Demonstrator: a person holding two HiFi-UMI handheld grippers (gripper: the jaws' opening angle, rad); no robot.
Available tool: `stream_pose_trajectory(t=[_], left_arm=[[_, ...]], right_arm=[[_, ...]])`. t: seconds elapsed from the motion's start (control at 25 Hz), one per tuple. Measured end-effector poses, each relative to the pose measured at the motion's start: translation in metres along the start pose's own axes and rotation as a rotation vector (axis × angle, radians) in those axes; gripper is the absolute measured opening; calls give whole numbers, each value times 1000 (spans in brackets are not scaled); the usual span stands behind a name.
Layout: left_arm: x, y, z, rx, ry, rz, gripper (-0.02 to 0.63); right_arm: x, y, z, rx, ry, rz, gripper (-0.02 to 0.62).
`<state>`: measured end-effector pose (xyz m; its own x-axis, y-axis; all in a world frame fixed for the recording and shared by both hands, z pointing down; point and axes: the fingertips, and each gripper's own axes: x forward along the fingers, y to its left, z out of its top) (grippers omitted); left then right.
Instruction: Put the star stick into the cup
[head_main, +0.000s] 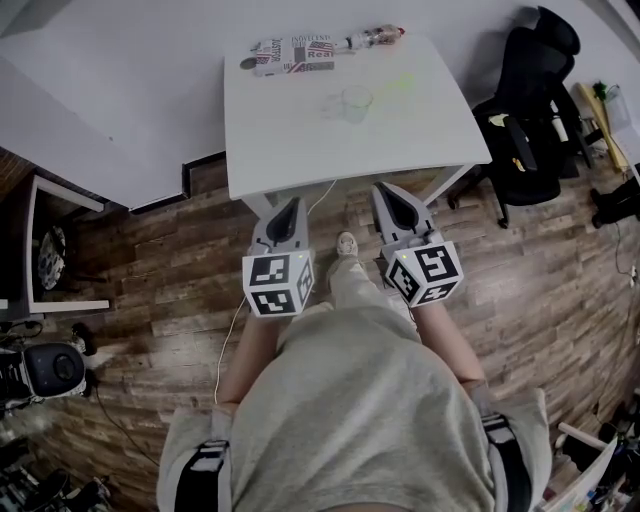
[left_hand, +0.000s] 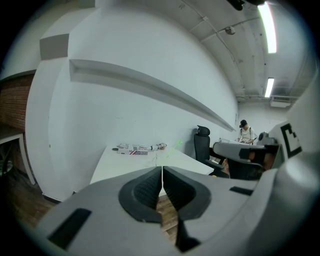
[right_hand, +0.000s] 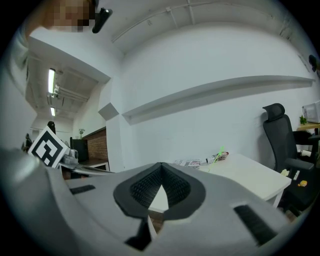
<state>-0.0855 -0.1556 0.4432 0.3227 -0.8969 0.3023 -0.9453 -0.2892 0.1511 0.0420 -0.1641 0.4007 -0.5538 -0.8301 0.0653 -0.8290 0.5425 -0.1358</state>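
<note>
The green star stick (head_main: 396, 88) lies on the white table (head_main: 290, 140), right of a clear cup (head_main: 356, 103) that stands upright. Both grippers hover over the floor, just short of the table's near edge, and both point at the table. My left gripper (head_main: 290, 206) is shut with nothing in it; its jaws meet in the left gripper view (left_hand: 162, 168). My right gripper (head_main: 388, 192) is also shut and empty, its pads touching at the tip (right_hand: 161, 165). The star stick shows as a faint green streak far off in both gripper views (left_hand: 178, 144) (right_hand: 220, 151).
A printed packet (head_main: 293, 55) and a small bottle (head_main: 375, 38) lie along the table's far edge. A black office chair (head_main: 530, 120) stands to the table's right. A shelf unit (head_main: 55, 250) is at the left. The floor is wood plank (head_main: 180, 300).
</note>
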Motion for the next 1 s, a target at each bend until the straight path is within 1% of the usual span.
stream_pose_trajectory(t=[0.24, 0.52, 1.0], left_arm=[[-21, -9, -5, -4, -8, 1, 9], [-34, -11, -9, -2, -11, -2, 9], [-36, -8, -11, 1, 1, -6, 9]], right_arm=[[-18, 16, 2, -5, -7, 16, -6], [-26, 30, -1, -6, -3, 32, -6], [-25, 30, -1, -4, 5, 11, -6]])
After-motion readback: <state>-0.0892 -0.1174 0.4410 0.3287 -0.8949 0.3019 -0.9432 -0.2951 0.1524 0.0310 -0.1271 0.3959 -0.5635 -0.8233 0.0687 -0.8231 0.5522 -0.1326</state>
